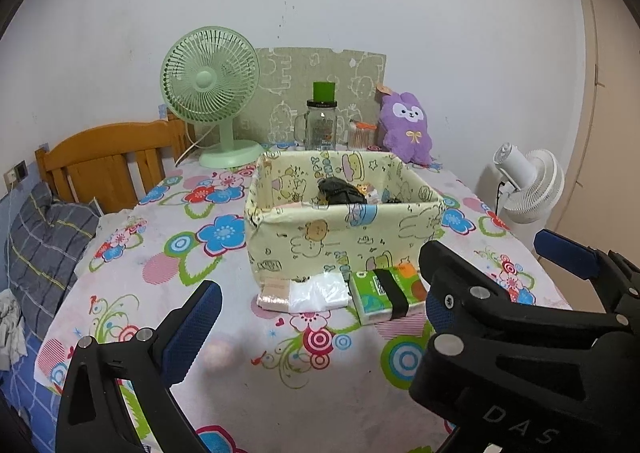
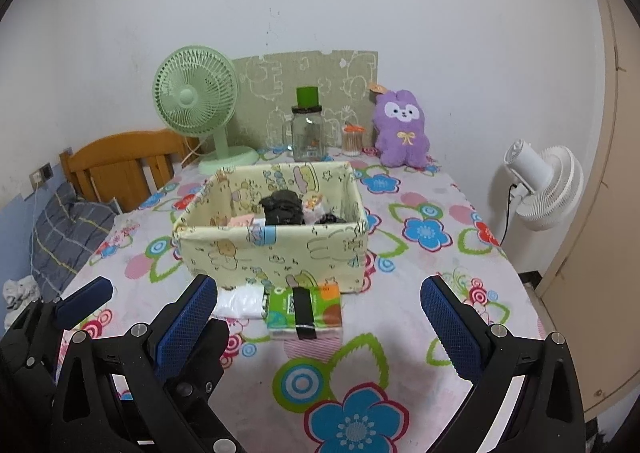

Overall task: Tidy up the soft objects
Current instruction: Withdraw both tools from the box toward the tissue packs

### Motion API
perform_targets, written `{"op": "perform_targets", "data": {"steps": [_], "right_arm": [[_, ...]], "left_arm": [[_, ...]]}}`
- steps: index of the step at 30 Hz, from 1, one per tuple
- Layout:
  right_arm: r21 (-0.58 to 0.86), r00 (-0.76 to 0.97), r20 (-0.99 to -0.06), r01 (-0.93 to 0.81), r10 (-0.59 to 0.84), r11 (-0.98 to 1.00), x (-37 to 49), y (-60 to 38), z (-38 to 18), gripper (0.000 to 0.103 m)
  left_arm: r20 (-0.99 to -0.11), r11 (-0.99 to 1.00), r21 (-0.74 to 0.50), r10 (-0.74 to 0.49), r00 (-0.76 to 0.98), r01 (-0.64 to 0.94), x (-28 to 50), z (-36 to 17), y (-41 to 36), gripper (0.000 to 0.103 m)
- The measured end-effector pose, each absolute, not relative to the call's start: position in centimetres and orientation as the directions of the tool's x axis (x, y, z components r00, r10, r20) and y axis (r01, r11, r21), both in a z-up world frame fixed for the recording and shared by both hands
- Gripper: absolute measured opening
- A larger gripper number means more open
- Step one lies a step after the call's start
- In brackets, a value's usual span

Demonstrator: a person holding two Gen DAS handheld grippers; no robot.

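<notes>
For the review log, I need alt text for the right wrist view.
The right gripper hangs open above a green tissue pack lying against the front of a yellow fabric box on a floral tablecloth. A purple plush sits behind.

"DAS" on right gripper (image 1: pixel 486 277)

I see a white tablecloth (image 2: pixel 420 313) printed with blue, red and pink flowers and green swirls. The fabric basket (image 2: pixel 276 253) is pale yellow with cartoon animals. The tissue pack (image 2: pixel 320 313) is green and orange, crossed by a black band (image 2: pixel 303 311). The plush rabbit (image 2: pixel 401 129) is purple, and the desk fan (image 2: pixel 196 101) mint green.
</notes>
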State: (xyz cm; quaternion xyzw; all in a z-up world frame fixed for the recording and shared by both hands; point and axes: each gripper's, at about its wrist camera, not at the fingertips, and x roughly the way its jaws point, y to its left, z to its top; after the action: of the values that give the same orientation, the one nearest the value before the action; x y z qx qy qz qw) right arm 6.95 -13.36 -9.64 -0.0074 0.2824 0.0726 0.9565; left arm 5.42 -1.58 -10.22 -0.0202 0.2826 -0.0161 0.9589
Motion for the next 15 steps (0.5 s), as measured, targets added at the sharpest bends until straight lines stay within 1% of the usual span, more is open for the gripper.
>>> {"op": "perform_targets", "data": {"steps": [4, 8, 15], "right_arm": [[0.018, 0.818, -0.556, -0.166, 0.148, 0.986, 7.0, -13.0, -10.7, 0.103], [0.006, 0.803, -0.578, -0.172, 0.144, 0.985, 7.6, -12.6, -11.8, 0.103], [0.027, 0.765, -0.622, -0.196, 0.17, 0.98, 8.7, -12.3, -13.9, 0.103]], "left_arm": [[-0.555, 0.999, -0.04, -0.042, 0.831, 0.023, 5.6, -11.2, -1.6, 0.103], [-0.589, 0.999, -0.044, -0.046, 0.807, 0.025, 6.1, -12.4, -1.5, 0.103], [-0.626, 0.999, -0.051, -0.046, 0.779, 0.018, 6.9, -14.3, -1.0, 0.102]]}}
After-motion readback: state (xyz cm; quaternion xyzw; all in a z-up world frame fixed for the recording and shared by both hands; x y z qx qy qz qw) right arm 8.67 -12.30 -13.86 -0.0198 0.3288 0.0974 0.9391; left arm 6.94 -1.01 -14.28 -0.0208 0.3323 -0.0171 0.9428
